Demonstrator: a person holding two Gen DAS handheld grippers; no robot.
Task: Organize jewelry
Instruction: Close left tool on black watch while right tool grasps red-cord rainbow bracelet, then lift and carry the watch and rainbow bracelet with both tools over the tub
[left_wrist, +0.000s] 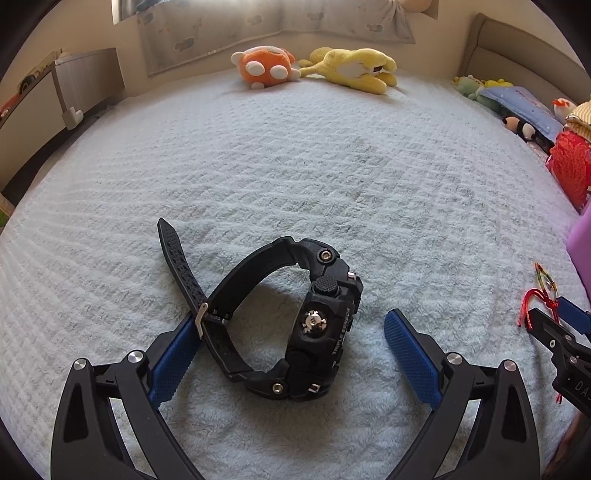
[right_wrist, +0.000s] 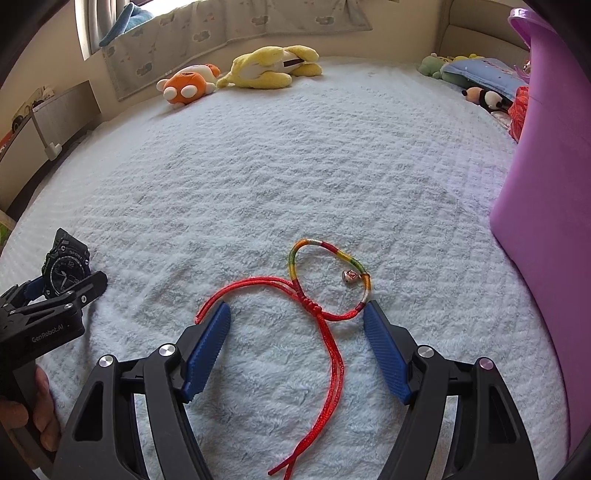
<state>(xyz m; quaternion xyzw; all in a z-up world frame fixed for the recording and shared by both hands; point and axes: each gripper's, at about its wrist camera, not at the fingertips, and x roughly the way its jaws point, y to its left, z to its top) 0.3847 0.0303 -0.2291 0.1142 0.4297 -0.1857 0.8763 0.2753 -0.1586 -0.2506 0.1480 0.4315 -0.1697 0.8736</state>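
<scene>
A black sport watch (left_wrist: 295, 321) lies on its side on the pale fleece blanket, between the blue pads of my open left gripper (left_wrist: 291, 325); its strap rests against the left pad (left_wrist: 173, 362). The watch also shows in the right wrist view (right_wrist: 66, 266). A red cord bracelet (right_wrist: 325, 291) with a multicoloured loop and a small bell lies on the blanket between the fingertips of my open right gripper (right_wrist: 295, 314). Its cord tails trail back between the fingers. In the left wrist view the bracelet (left_wrist: 543, 288) and the right gripper (left_wrist: 554, 325) sit at the far right.
A purple container (right_wrist: 546, 206) stands close on the right. Orange (left_wrist: 264, 66) and yellow (left_wrist: 354, 68) plush toys lie at the far side of the bed. More toys and a red bag (left_wrist: 572, 170) line the right side. A low cabinet (left_wrist: 59, 92) stands left.
</scene>
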